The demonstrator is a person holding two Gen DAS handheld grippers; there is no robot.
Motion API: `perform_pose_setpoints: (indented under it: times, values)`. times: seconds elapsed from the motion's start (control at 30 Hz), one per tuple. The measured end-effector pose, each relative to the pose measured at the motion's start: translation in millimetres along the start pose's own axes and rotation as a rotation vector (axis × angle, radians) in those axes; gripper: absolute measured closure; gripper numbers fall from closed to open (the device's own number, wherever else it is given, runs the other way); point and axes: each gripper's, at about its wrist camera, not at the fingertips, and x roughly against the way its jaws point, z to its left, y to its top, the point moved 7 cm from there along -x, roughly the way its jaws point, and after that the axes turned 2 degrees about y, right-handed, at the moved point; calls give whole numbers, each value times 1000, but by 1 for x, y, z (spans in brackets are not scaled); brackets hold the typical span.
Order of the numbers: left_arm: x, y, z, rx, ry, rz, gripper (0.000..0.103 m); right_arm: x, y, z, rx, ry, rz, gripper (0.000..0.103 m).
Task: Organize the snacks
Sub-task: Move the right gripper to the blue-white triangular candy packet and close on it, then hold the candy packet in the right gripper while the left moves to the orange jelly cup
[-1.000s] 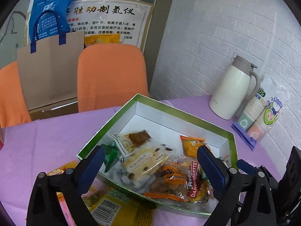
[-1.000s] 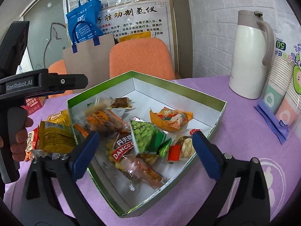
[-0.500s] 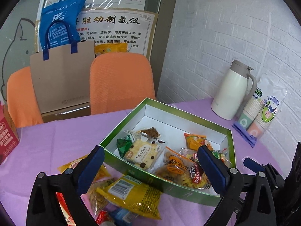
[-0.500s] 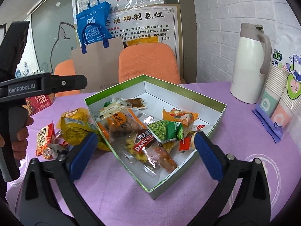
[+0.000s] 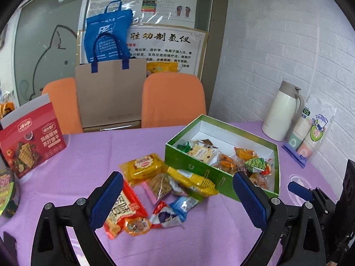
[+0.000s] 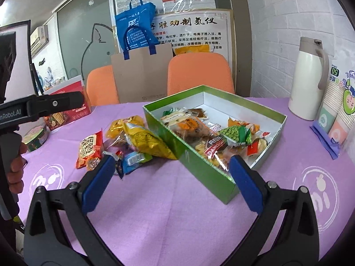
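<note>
We hold the left gripper [image 5: 177, 196] and right gripper [image 6: 169, 176] above the purple surface [image 6: 177, 210], both with jaws spread wide and empty. The green box [image 6: 200, 170] sits on the surface, partly filled with snack packets. A loose pile of snacks [image 5: 159, 190] lies just beside its left wall, the yellow packet [image 6: 148, 140] touching the box.

Purple-clothed table [image 5: 88, 155]; green box [image 5: 199, 168]; loose snack packets [image 5: 159, 186]; white jug [image 5: 281, 110]; red carton [image 5: 31, 139]
</note>
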Motion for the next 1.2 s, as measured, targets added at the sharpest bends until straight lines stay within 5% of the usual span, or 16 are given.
perform_pose_setpoints:
  times: [0.4,0.63,0.8,0.83,0.9,1.2]
  values:
    - [12,-86,77,107,51,100,3,-34,-27,50,13,106,125,4]
    - [20,-105,115,180,46,115,3,-78,-32,93,94,169,214,31]
    - [23,-112,130,210,23,117,3,-113,-30,109,156,139,235,34]
    - [23,-113,132,211,16,119,5,-120,-31,109,166,125,244,41]
    - [20,-114,132,207,6,126,7,-131,-36,106,162,107,282,73]
    - [-19,-108,105,205,-98,180,21,-85,-49,86,97,107,245,78]
